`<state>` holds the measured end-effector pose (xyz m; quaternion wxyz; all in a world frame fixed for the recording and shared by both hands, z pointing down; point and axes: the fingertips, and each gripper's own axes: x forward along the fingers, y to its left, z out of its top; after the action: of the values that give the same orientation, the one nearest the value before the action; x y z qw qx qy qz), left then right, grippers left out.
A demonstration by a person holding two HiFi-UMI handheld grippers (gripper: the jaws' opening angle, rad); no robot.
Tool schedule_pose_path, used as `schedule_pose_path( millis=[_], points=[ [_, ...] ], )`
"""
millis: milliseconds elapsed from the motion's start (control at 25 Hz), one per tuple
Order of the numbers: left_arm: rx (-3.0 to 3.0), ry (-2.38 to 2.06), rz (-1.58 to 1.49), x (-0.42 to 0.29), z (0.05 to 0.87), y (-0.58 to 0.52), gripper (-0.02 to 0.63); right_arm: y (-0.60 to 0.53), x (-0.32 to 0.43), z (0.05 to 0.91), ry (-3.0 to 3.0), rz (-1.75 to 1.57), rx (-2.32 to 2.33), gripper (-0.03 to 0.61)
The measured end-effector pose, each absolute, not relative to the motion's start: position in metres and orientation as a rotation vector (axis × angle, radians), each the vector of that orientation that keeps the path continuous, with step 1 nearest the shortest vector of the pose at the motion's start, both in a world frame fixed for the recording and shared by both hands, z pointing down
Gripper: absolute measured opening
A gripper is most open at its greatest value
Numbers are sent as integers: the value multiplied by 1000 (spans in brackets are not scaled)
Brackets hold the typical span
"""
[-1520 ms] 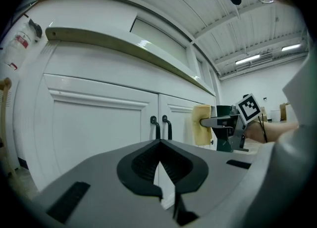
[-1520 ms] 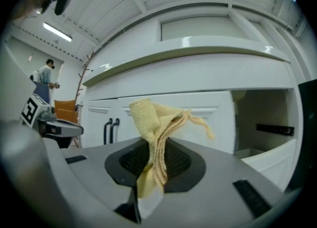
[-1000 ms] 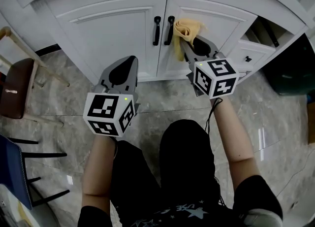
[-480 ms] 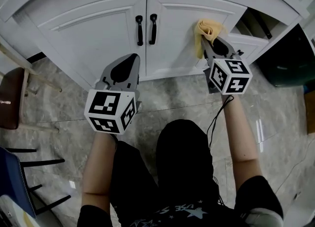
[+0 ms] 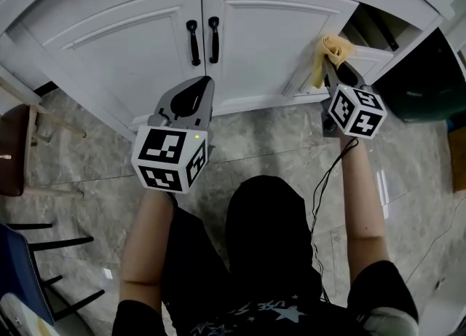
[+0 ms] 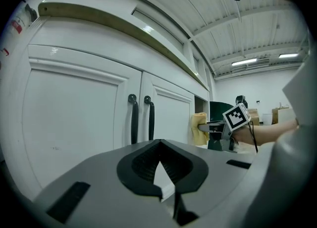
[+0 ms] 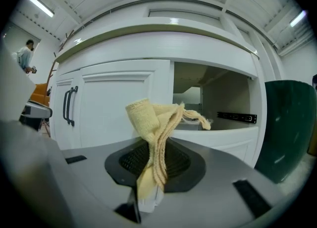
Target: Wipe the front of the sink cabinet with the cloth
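Holding a yellow cloth [image 5: 331, 52] up to the white sink cabinet [image 5: 124, 43], at the right edge of the right-hand door [image 5: 277, 36]. Gripping it in the right hand-held gripper [image 5: 336, 66], jaws clenched on the lower folds and the bunched top standing free above them; seen from the right gripper view, draping slightly toward the opening. Reaching just beside an open compartment [image 7: 213, 98] in the cabinet, with only a dark drawer rail [image 7: 237, 117] on its far wall to be made out inside. Flanked on the right by a dark green bin [image 5: 426, 79], contents impossible to tell.

Moved since a second ago: then beside the pair of black handles [image 5: 203, 40] at the middle of the doors, half a second later halfway across the right-hand door, now at its outer edge. Staying much where it was all the while, the left hand-held gripper [image 5: 199, 88], low before the left-hand door [image 5: 109, 50].

Stretching the right forearm [image 5: 360, 189] forward and out to the right, marker cube uppermost. Keeping the left forearm [image 5: 145, 247] drawn in closer to the body, with the left hand-held gripper pointed at the cabinet but clear of it, jaws closed together on nothing. Standing over a grey marbled floor [image 5: 255, 138], with a brown-seated chair [image 5: 11, 156] at the far left.
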<state>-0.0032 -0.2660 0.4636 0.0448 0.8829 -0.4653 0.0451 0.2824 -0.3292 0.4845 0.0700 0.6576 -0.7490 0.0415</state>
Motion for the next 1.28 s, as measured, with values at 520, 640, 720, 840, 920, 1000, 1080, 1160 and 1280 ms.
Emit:
schedule_pose_path(
  millis=[520, 640, 720, 840, 920, 1000, 1080, 1160, 1280],
  points=[
    [2619, -1490, 165, -43, 489, -262, 15, -299, 134, 496, -2607, 67, 1536, 81],
    [2600, -1503, 176, -52, 496, -261, 15, -296, 97, 518, -2627, 66, 1428, 81],
    [2588, -1512, 183, -57, 501, -260, 15, -295, 77, 534, -2627, 65, 1375, 80],
    [2573, -1521, 191, -63, 506, -261, 15, -296, 50, 549, -2636, 24, 1305, 81],
    [2565, -1525, 194, -65, 509, -262, 15, -300, 38, 554, -2636, -11, 1277, 81],
    [2558, -1527, 192, -66, 512, -264, 15, -306, 34, 556, -2630, -20, 1279, 81],
    [2552, -1524, 193, -65, 515, -264, 15, -311, 39, 559, -2622, -10, 1307, 81],
    [2555, -1514, 202, -61, 519, -265, 15, -315, 52, 561, -2605, 6, 1350, 81],
    [2571, -1491, 217, -53, 523, -266, 15, -321, 84, 564, -2565, 40, 1442, 81]
  ],
)
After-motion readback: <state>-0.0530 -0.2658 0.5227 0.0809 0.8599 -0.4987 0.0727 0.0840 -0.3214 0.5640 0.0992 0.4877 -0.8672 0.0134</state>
